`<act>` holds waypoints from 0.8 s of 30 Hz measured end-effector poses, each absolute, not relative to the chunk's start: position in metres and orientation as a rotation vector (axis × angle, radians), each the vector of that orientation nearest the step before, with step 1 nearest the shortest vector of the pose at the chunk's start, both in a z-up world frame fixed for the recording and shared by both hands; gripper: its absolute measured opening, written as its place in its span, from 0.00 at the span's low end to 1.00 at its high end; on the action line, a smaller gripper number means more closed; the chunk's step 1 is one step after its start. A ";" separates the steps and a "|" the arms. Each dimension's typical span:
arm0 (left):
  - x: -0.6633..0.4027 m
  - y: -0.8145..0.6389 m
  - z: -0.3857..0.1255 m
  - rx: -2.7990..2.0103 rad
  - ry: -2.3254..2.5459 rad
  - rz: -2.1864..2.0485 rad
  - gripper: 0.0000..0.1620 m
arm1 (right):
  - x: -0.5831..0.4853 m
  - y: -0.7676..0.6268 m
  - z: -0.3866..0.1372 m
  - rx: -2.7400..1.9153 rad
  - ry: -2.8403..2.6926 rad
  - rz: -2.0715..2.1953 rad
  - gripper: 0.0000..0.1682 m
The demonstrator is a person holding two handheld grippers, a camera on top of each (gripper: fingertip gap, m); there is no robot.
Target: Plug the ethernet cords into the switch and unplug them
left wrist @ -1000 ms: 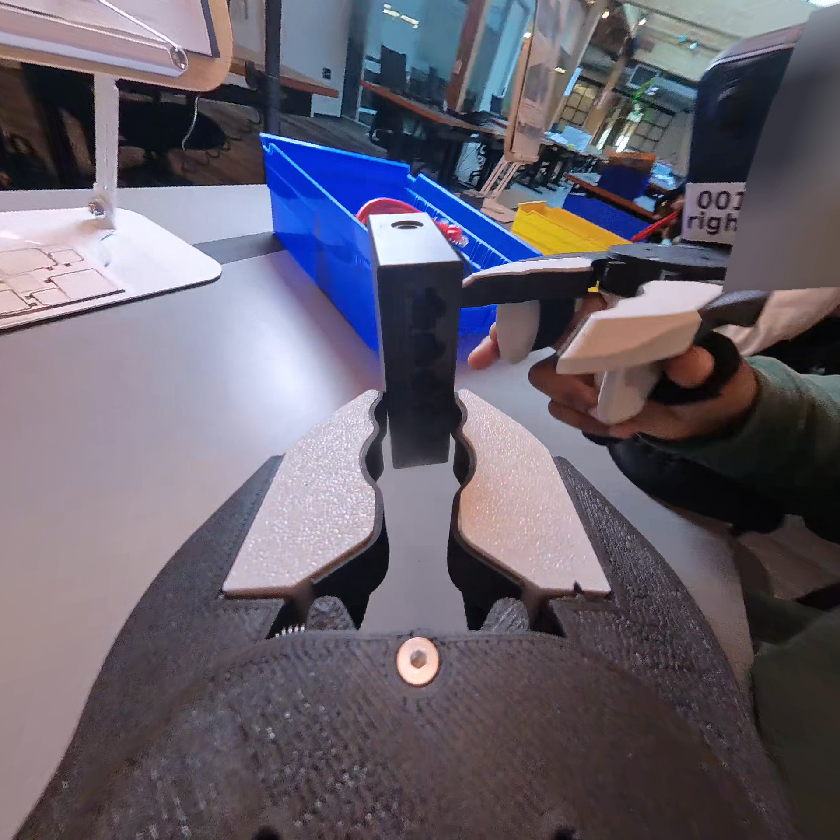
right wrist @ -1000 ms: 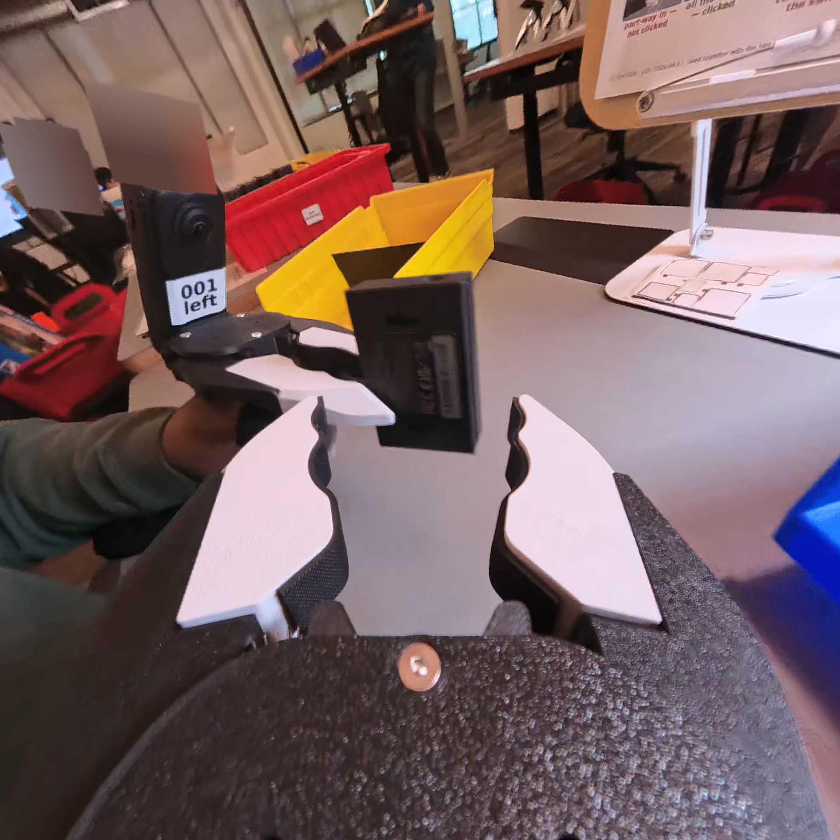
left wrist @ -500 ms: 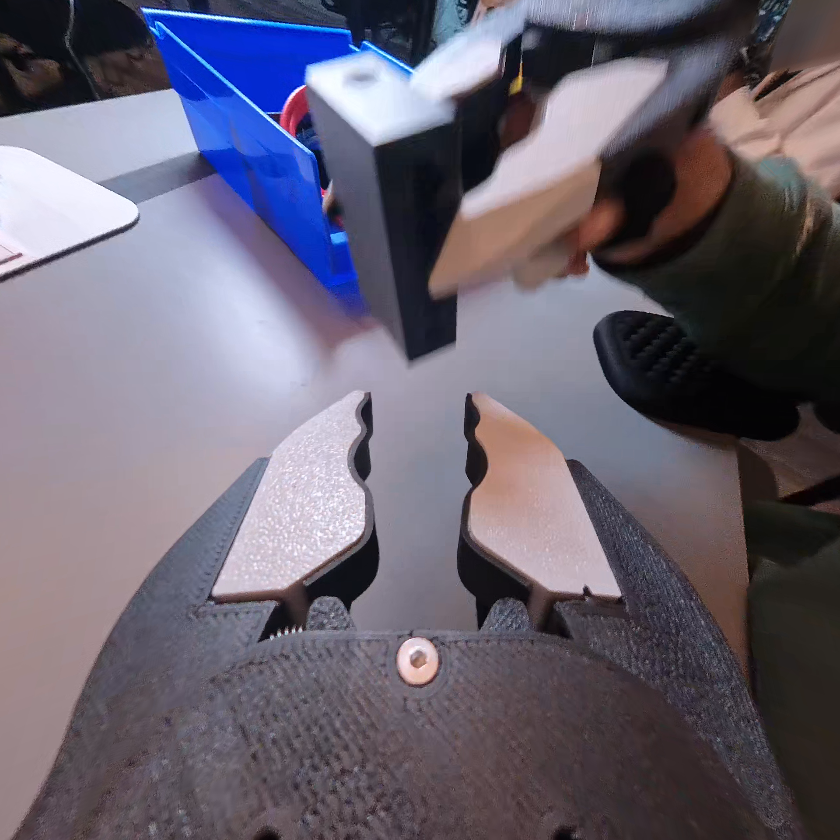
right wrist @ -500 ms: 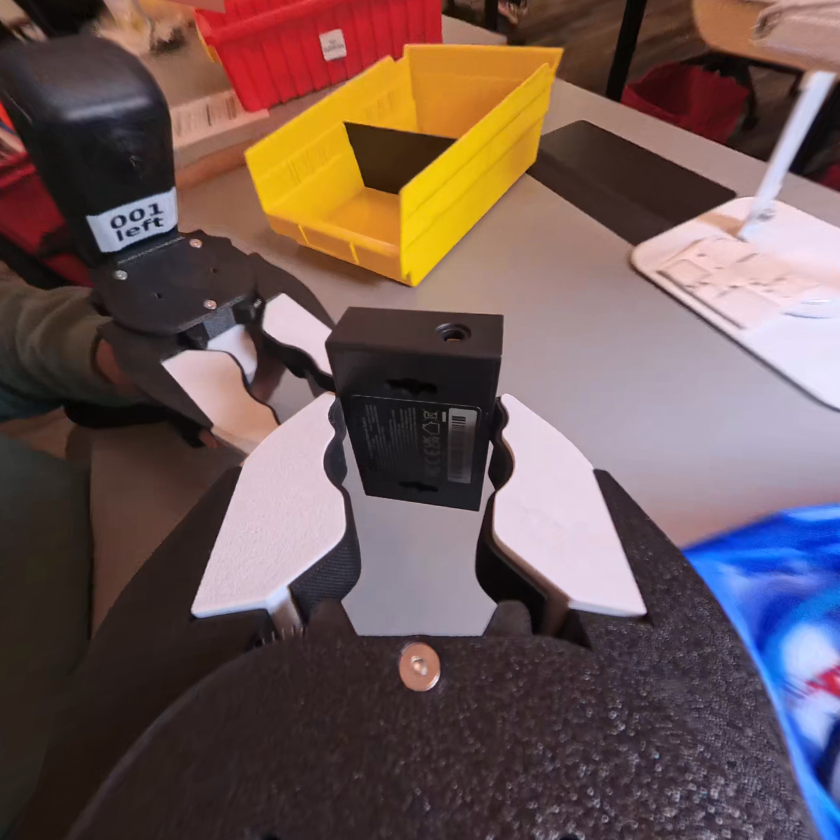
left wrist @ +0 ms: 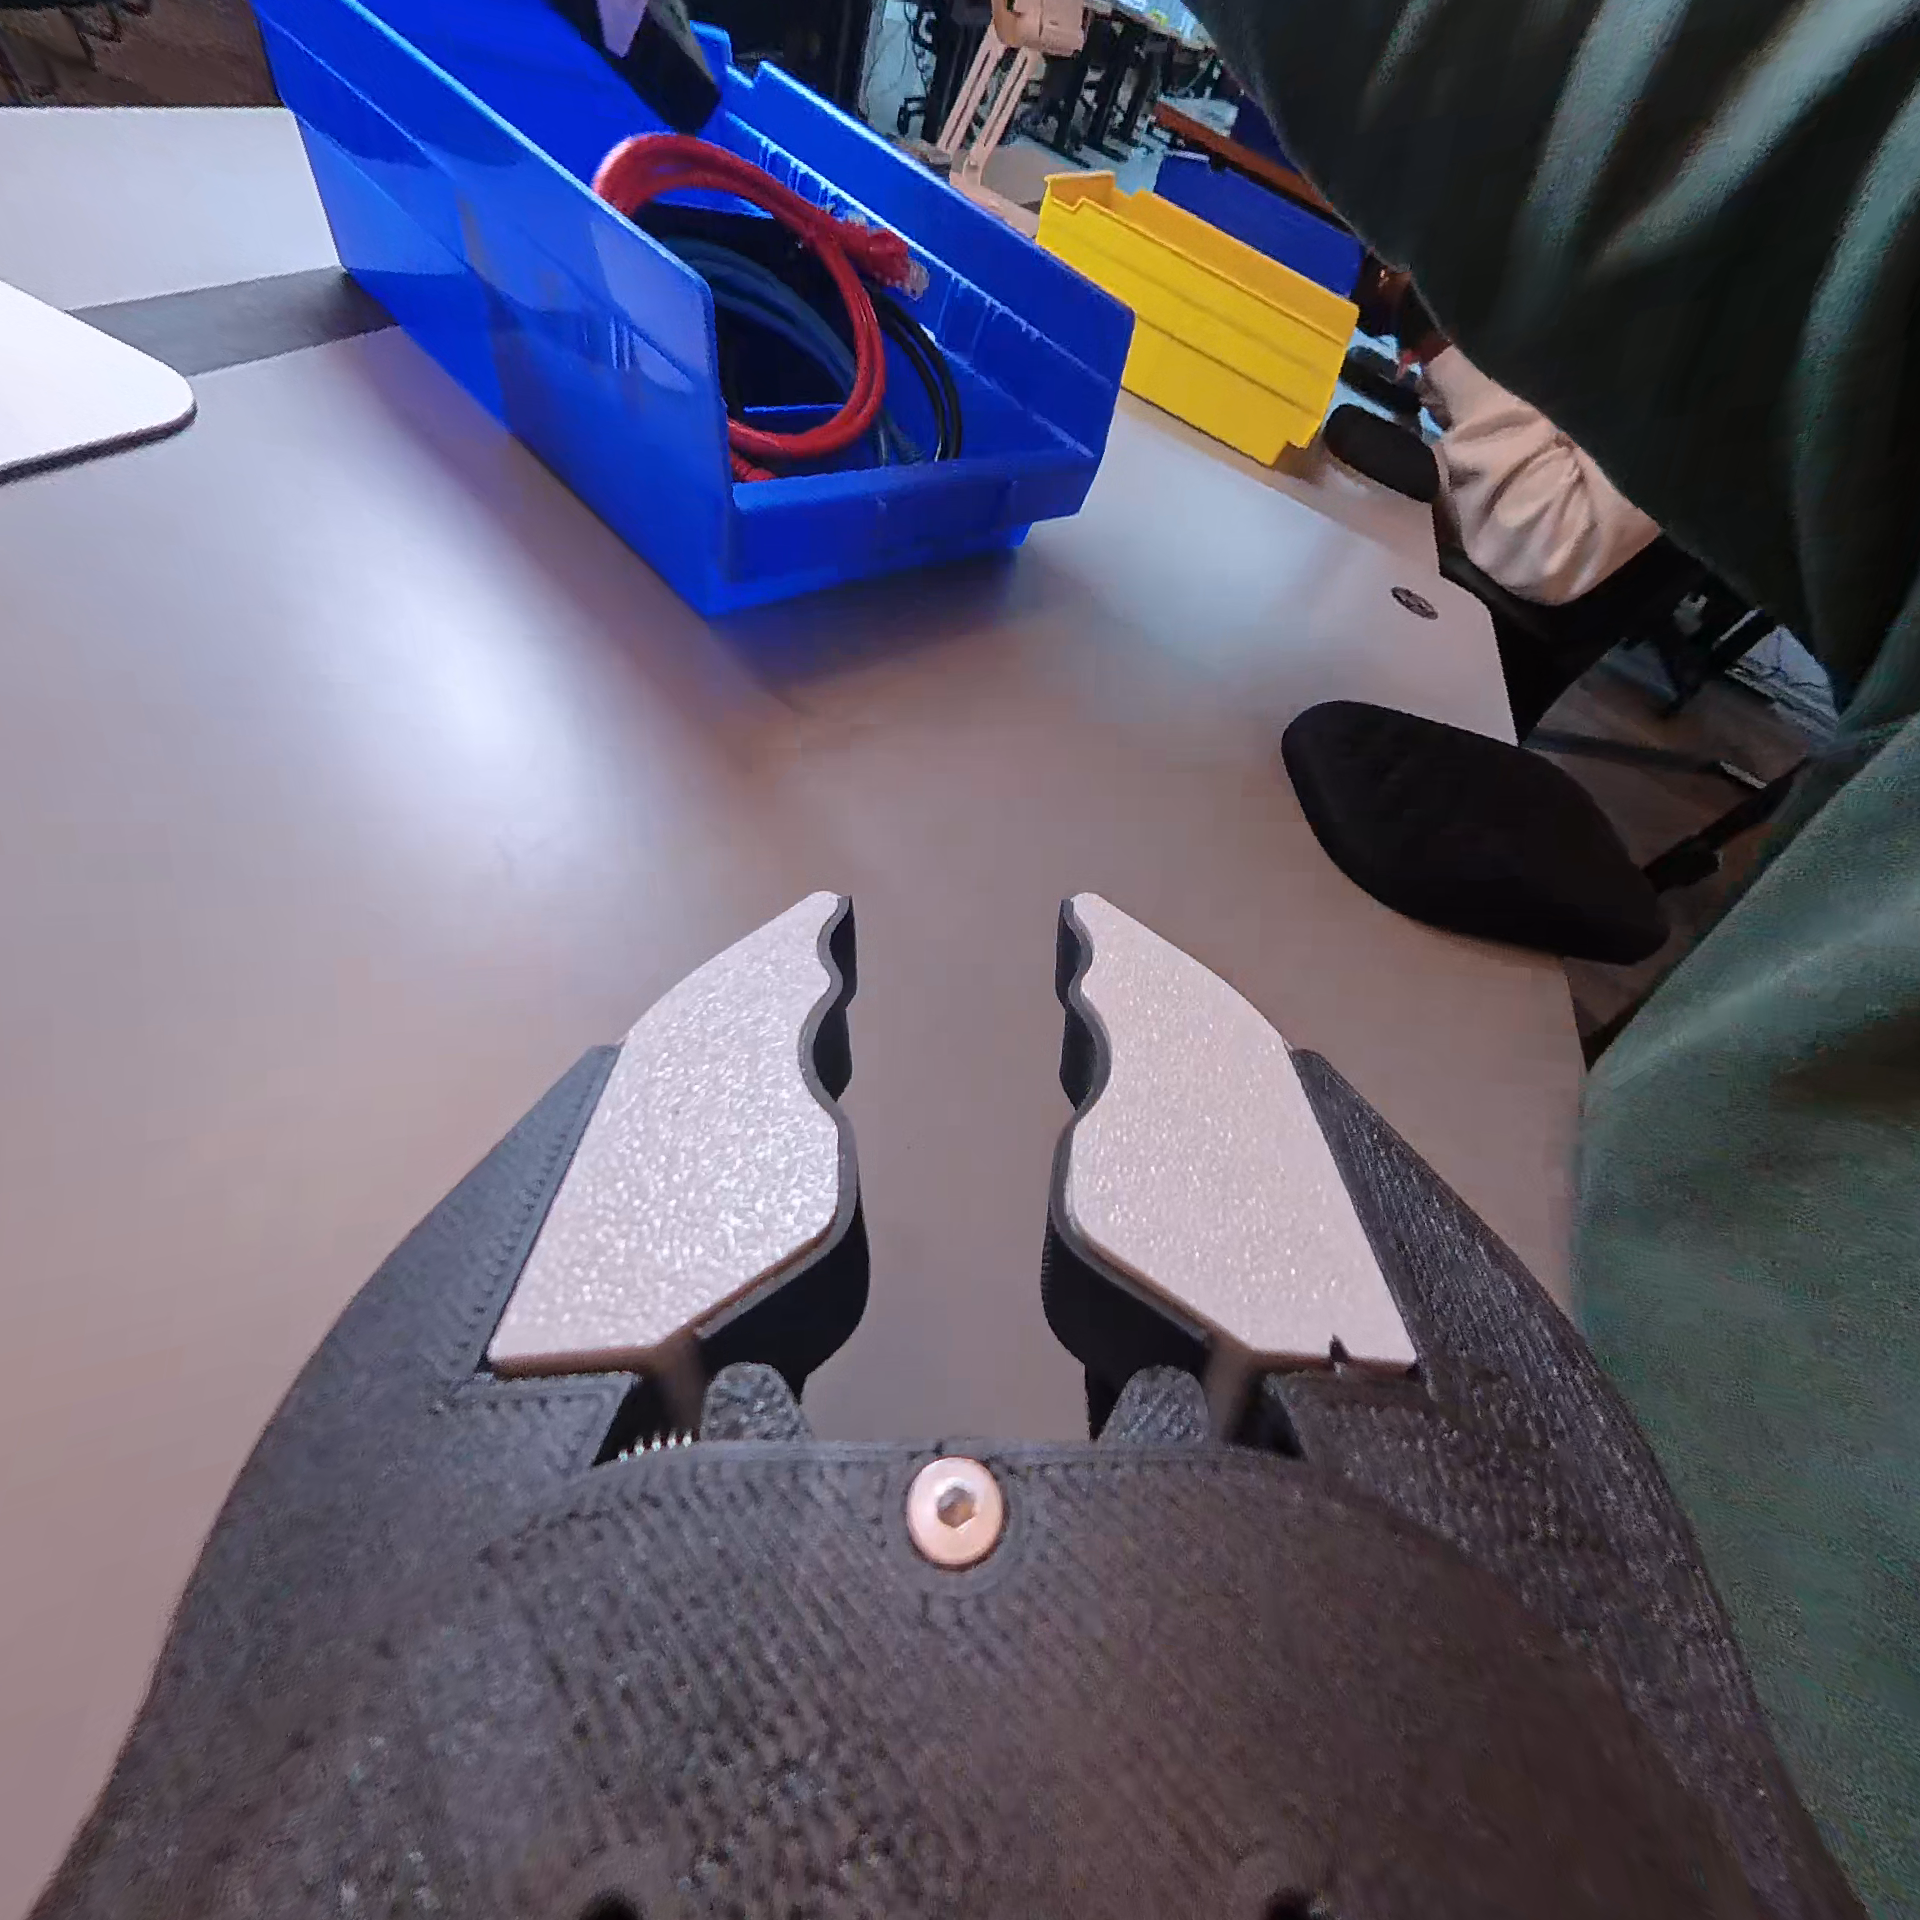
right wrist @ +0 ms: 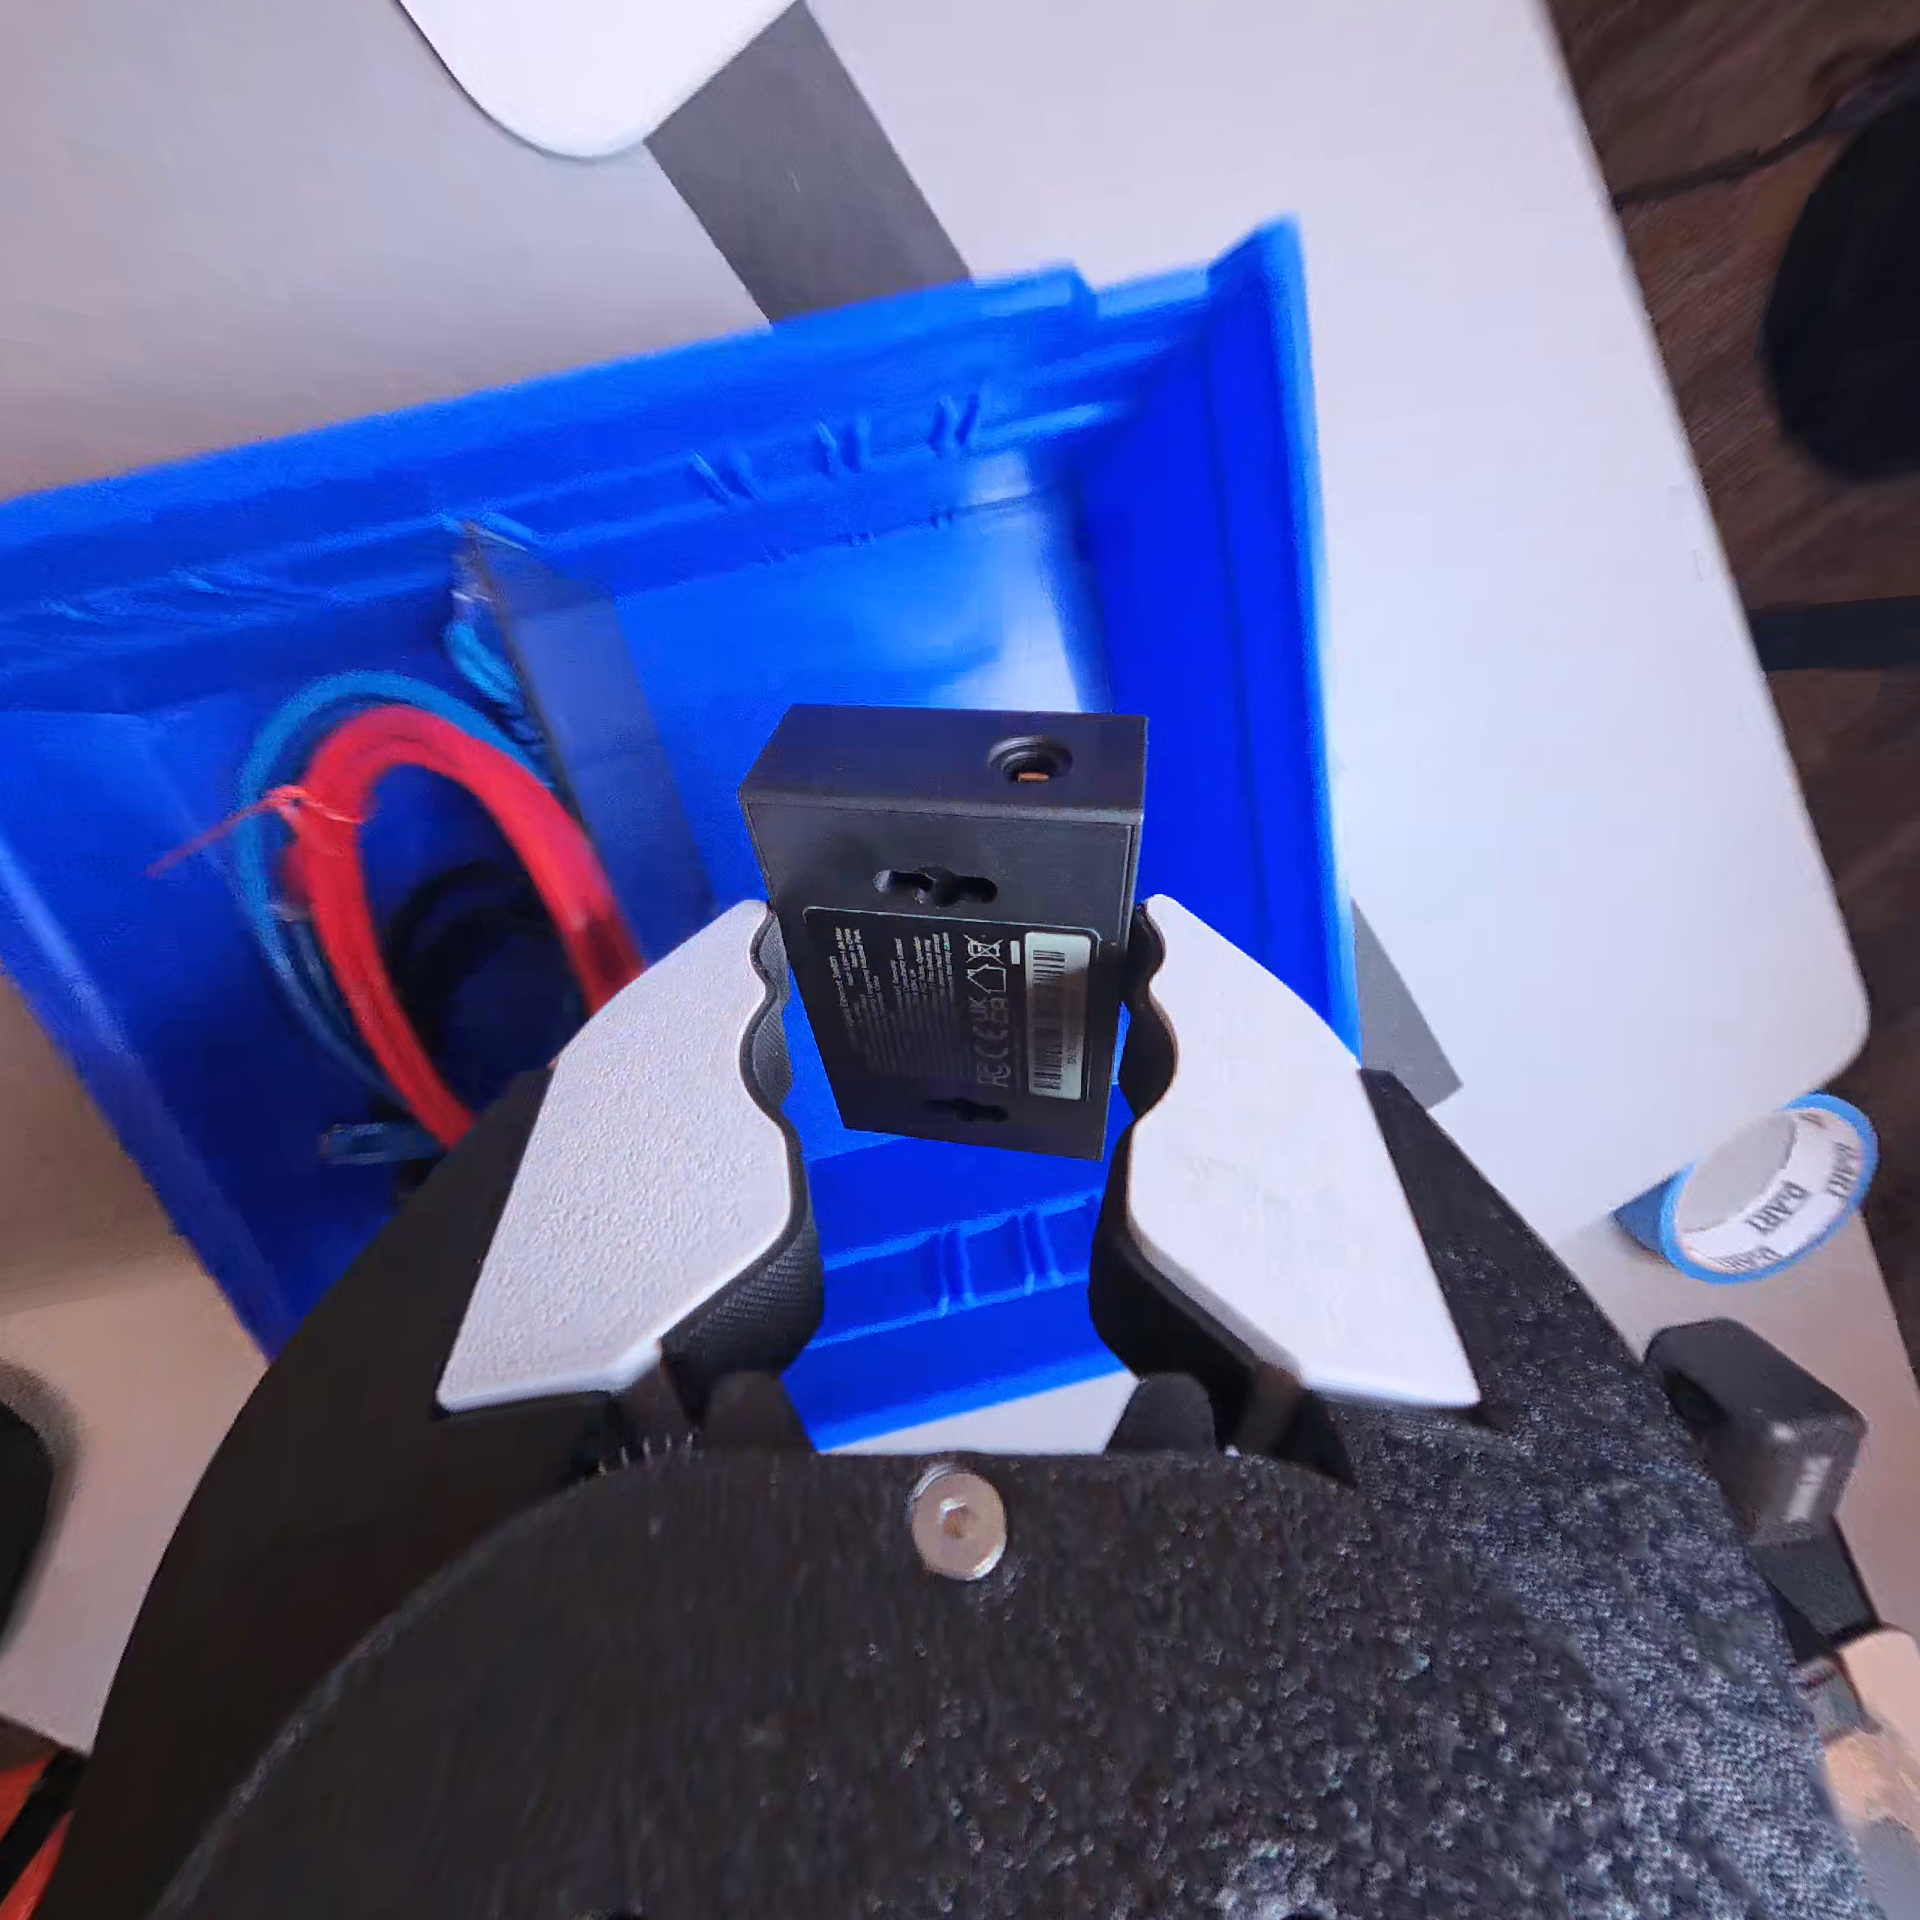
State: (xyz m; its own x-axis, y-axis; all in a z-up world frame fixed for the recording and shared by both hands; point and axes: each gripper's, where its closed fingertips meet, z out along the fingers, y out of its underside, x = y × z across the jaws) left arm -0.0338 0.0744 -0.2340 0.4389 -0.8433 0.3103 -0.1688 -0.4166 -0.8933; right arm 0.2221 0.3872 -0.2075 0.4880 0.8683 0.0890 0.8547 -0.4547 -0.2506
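Right gripper [right wrist: 951,920]: clenched on the black switch [right wrist: 951,930] at frame centre, label side toward the camera, held above the empty right compartment of the blue bin [right wrist: 1262,582]; red cord [right wrist: 457,821] and blue cord [right wrist: 272,769] coiled in the left compartment, beyond a divider; blue tape roll [right wrist: 1756,1184] on the table [right wrist: 1507,644] at right edge. Left gripper [left wrist: 956,914]: released, nothing between the fingers, low over bare table at lower centre, well apart from the bin at upper centre. Yellow bin [left wrist: 1195,312] at upper right, green sleeve [left wrist: 1662,312] along the right edge.
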 end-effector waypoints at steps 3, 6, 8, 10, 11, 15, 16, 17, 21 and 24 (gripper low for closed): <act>-0.033 0.075 -0.242 -1.866 0.897 -0.984 0.23 | 0.232 0.394 -0.247 -2.545 -1.595 -0.015 0.37; -0.031 0.075 -0.248 -1.886 0.911 -0.992 0.22 | 0.229 0.392 -0.273 -2.560 -1.717 -0.059 0.37; -0.031 0.076 -0.252 -1.898 0.911 -0.998 0.22 | 0.224 0.390 -0.283 -2.570 -1.752 -0.049 0.37; -0.031 0.075 -0.254 -1.905 0.914 -1.006 0.22 | 0.223 0.391 -0.291 -2.572 -1.761 -0.064 0.37; -0.031 0.075 -0.254 -1.906 0.915 -1.007 0.22 | 0.223 0.391 -0.295 -2.571 -1.762 -0.063 0.37; -0.030 0.073 -0.255 -1.909 0.935 -1.003 0.22 | 0.223 0.394 -0.308 -2.539 -1.738 -0.094 0.38; -0.029 0.072 -0.256 -1.911 0.941 -1.002 0.22 | 0.224 0.395 -0.306 -2.527 -1.723 -0.101 0.39; -0.029 0.071 -0.257 -1.911 0.946 -1.002 0.22 | 0.223 0.397 -0.300 -2.504 -1.701 -0.094 0.39; -0.028 0.069 -0.253 -1.890 0.955 -0.992 0.21 | 0.205 0.406 -0.231 -2.236 -1.497 -0.019 0.40; -0.028 0.069 -0.247 -1.870 0.945 -0.997 0.21 | 0.194 0.384 -0.169 -2.017 -1.336 0.034 0.41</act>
State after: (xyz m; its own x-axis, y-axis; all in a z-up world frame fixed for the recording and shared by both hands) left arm -0.0281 0.0688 -0.2472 0.4109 -0.8663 0.2841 -0.2370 -0.4024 -0.8842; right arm 0.1938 0.3840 -0.1687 0.4656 0.8152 0.3443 0.7965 -0.2164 -0.5646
